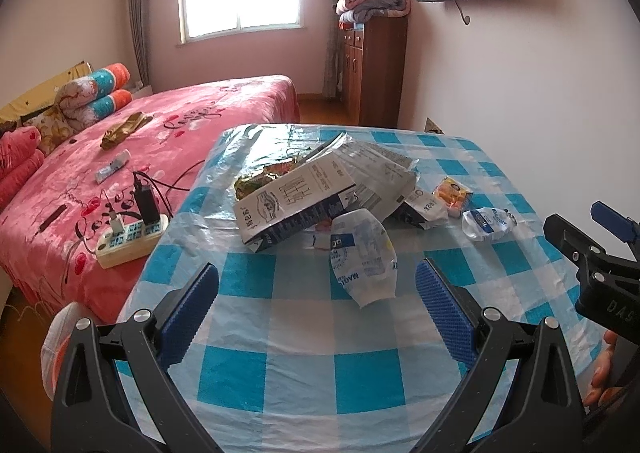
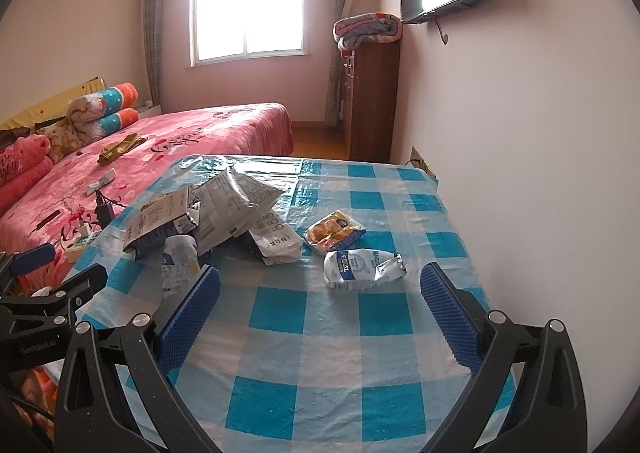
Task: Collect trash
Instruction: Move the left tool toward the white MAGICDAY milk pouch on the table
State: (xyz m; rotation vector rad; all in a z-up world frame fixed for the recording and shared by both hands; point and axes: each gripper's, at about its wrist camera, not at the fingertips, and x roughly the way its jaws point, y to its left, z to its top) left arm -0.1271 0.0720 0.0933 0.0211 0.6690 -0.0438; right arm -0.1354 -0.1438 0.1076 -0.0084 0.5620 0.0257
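Trash lies on a table with a blue-and-white checked cloth (image 1: 296, 373). A pile of crumpled white and dark bags (image 1: 320, 189) sits mid-table, also in the right wrist view (image 2: 208, 213). A white and blue milk pouch (image 1: 364, 261) lies just ahead of my left gripper (image 1: 316, 293), which is open and empty. A second crumpled milk pouch (image 2: 360, 267) lies ahead of my right gripper (image 2: 320, 297), also open and empty. A yellow snack wrapper (image 2: 334, 233) lies behind it, also in the left wrist view (image 1: 454, 193). The right gripper's body shows in the left wrist view (image 1: 592, 261).
A bed with a pink blanket (image 1: 120, 141) stands left of the table, with a power strip and charger (image 1: 132, 233) near its edge. A white wall (image 2: 520, 133) borders the table's right side. A wooden cabinet (image 1: 372, 69) stands at the back.
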